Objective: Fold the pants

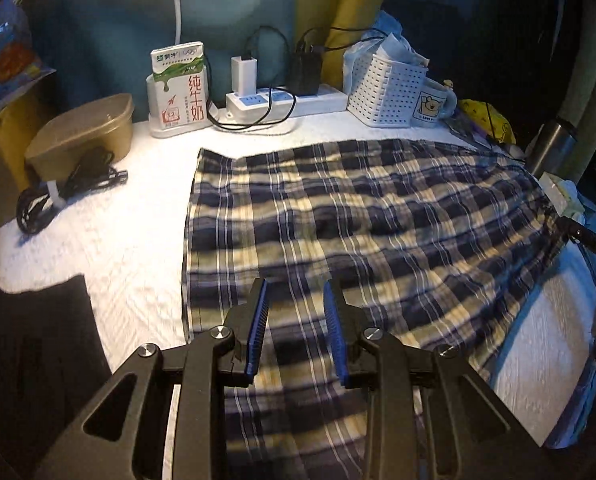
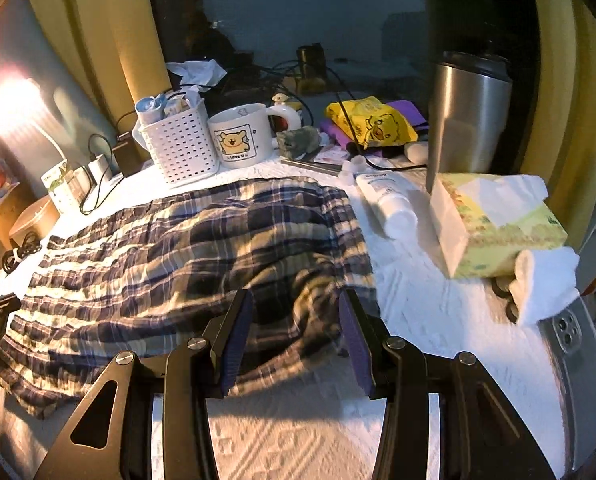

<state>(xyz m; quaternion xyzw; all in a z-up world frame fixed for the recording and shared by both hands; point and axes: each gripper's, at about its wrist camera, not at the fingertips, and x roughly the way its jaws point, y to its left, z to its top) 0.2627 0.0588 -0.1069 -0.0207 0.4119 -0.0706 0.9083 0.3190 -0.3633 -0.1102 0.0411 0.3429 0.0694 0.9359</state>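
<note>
2 grippers, left gripper (image 1: 294,292) and right gripper (image 2: 296,304), parted, empty | crinkled plaid pants (image 1: 378,220) flat | quilted white table (image 1: 130,248)

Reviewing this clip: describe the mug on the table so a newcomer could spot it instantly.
Start from the plaid pants spread over the white table cover. Along their far edge stands a white perforated basket; the mug stands right beside it. It is the only white cup there, with a yellow cartoon bear printed on its side.
</note>
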